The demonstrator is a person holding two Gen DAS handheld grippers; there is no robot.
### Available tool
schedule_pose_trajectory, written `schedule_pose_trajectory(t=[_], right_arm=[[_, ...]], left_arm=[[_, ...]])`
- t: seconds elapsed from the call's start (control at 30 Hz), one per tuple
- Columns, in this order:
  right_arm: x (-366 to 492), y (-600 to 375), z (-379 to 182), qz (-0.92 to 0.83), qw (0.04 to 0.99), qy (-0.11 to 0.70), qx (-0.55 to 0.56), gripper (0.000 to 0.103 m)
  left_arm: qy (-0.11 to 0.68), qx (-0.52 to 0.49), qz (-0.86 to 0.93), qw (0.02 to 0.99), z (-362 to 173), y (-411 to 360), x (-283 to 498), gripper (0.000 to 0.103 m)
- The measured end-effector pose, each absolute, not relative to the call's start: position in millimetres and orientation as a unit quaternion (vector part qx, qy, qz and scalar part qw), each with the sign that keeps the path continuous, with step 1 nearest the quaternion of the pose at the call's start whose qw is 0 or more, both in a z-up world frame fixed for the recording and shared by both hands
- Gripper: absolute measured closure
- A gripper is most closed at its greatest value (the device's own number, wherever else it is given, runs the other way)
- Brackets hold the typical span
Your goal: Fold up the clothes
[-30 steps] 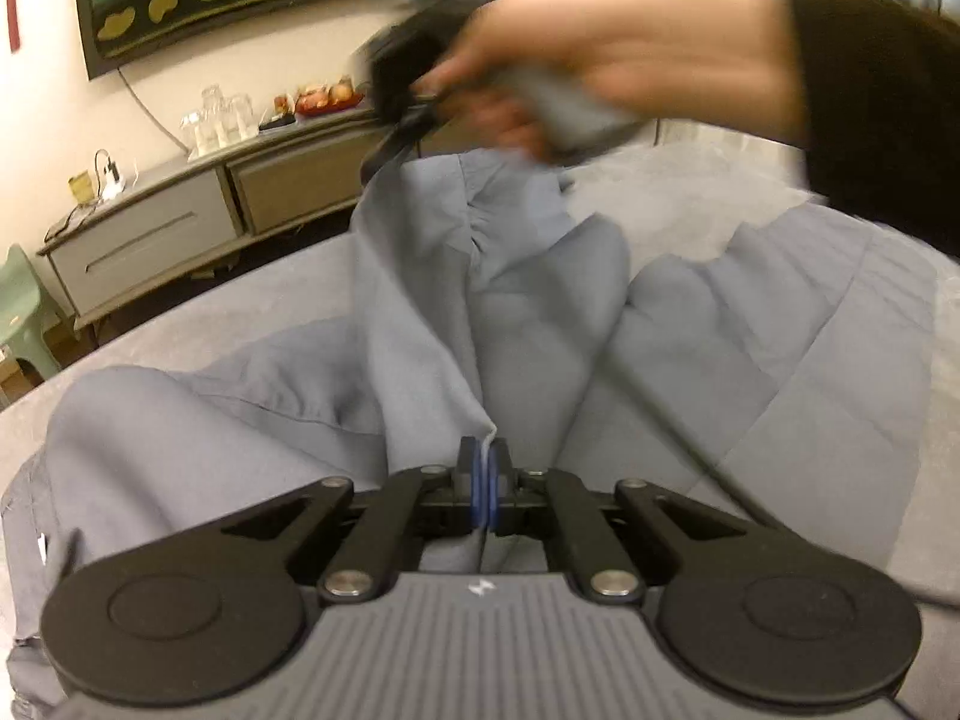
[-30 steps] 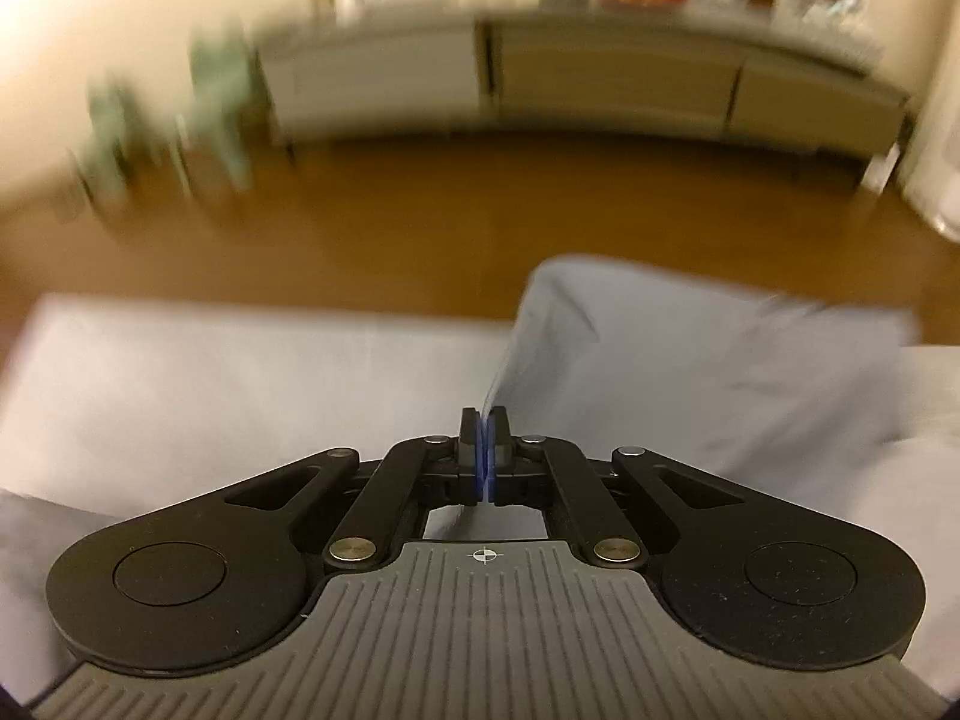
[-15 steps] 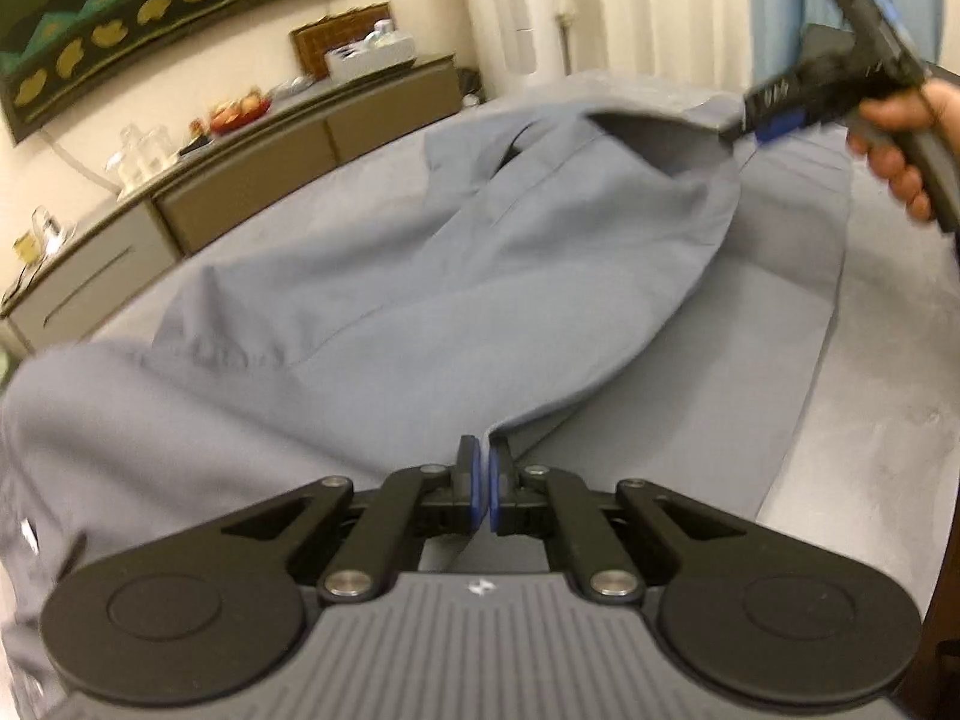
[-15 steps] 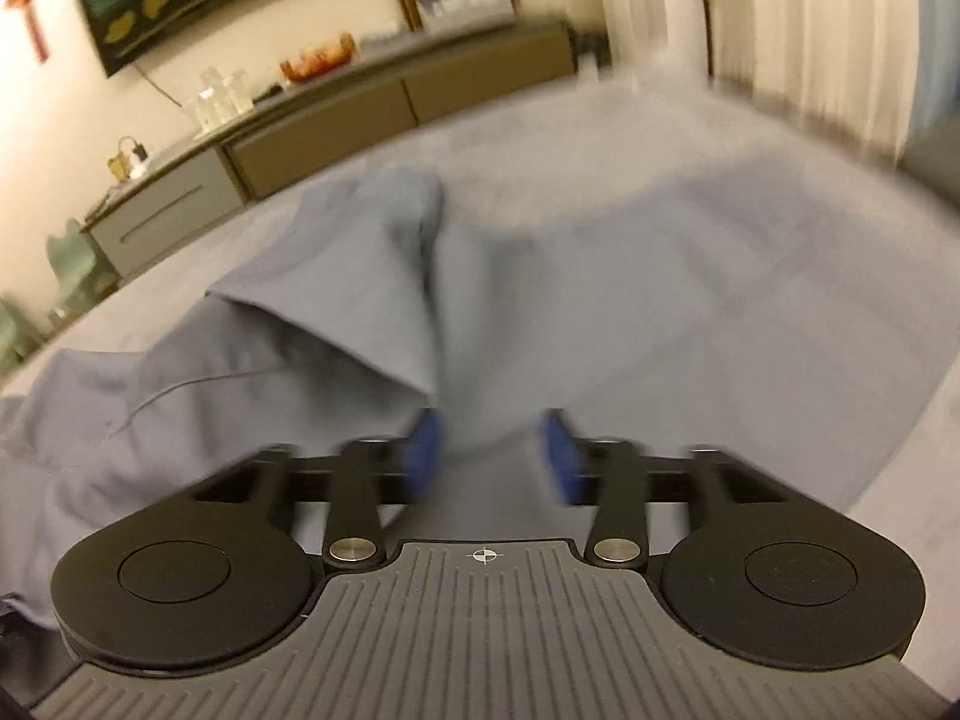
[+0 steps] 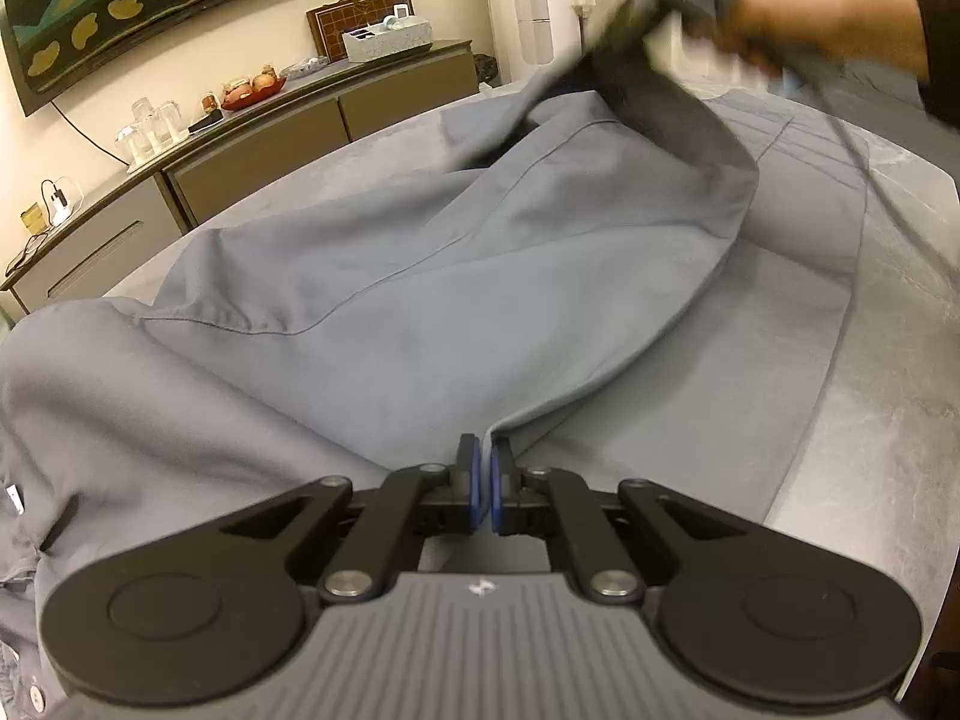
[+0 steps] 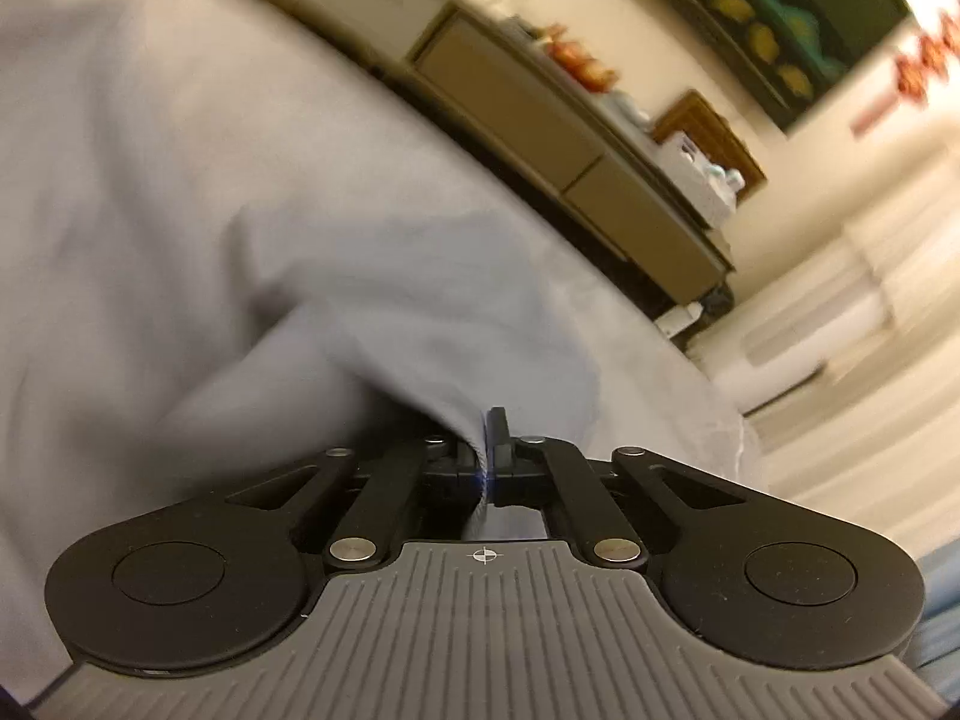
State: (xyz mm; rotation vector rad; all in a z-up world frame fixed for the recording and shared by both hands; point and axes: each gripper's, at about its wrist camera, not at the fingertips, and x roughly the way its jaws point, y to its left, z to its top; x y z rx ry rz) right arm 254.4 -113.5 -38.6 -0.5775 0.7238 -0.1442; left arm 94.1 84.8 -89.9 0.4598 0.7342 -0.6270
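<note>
A grey garment (image 5: 420, 312) lies spread over a grey table (image 5: 888, 360), its upper layer folded across in a long soft curve. My left gripper (image 5: 485, 480) sits low at the near edge, shut on a fold of that cloth. At the far right, a hand (image 5: 828, 18) in a dark sleeve holds the other tool, blurred, with a corner of the garment lifted off the table. In the right wrist view my right gripper (image 6: 489, 450) is shut on a bunched edge of the grey garment (image 6: 390, 300), and the picture is rolled and blurred.
A long low sideboard (image 5: 270, 144) runs along the far wall with glasses (image 5: 150, 126), a fruit bowl (image 5: 252, 90) and a box on it. Pale curtains (image 5: 540, 0) hang at the back. The table's edge curves down at the right.
My right gripper opened half a second ago and is shut again on the cloth, now rolled sideways. The left gripper came down with its fold, and the garment lies flatter.
</note>
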Motion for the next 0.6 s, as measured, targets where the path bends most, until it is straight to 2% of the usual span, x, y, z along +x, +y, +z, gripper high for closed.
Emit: schedule_pose_trajectory(t=[0.1, 0.17, 0.27, 0.33, 0.37, 0.43, 0.47, 0.5, 0.53, 0.57, 0.6], right_arm=[[210.7, -179.9, 42.8, -0.128, 0.954, 0.258, -0.077, 0.103], [156.8, -224.5, 55.9, -0.162, 0.962, 0.218, 0.039, 0.103], [87.1, -280.4, 2.4, -0.212, 0.933, 0.24, 0.167, 0.102], [69.5, -297.7, -53.1, -0.237, 0.902, 0.303, 0.198, 0.098], [62.0, -302.5, -73.6, -0.241, 0.891, 0.319, 0.213, 0.089], [53.9, -305.9, -91.9, -0.25, 0.884, 0.332, 0.216, 0.079], [52.4, -305.3, -95.1, -0.253, 0.884, 0.334, 0.208, 0.068], [55.3, -301.1, -93.2, -0.251, 0.889, 0.333, 0.187, 0.059], [59.1, -292.8, -89.6, -0.254, 0.895, 0.329, 0.159, 0.045], [62.6, -285.1, -86.5, -0.254, 0.902, 0.326, 0.125, 0.036], [65.8, -278.4, -84.5, -0.25, 0.908, 0.326, 0.082, 0.033]], left_arm=[[0.344, 0.219, -0.3, 0.862, -86.5, 84.2, 93.2, 0.099], [0.338, 0.216, -0.307, 0.863, -84.2, 83.5, 91.6, 0.098], [0.342, 0.211, -0.317, 0.859, -85.2, 84.2, 89.9, 0.098], [0.355, 0.219, -0.311, 0.854, -92.4, 84.2, 89.3, 0.098], [0.36, 0.221, -0.305, 0.853, -95.9, 85.1, 89.1, 0.098], [0.369, 0.216, -0.295, 0.855, -100.4, 88.2, 89.2, 0.097], [0.369, 0.211, -0.292, 0.856, -100.2, 89.5, 89.0, 0.097], [0.369, 0.207, -0.289, 0.858, -99.5, 90.6, 88.7, 0.097], [0.369, 0.203, -0.287, 0.86, -99.1, 91.1, 88.6, 0.097], [0.37, 0.201, -0.285, 0.861, -99.6, 91.2, 88.4, 0.097], [0.37, 0.2, -0.283, 0.862, -100.7, 91.2, 88.2, 0.097]])
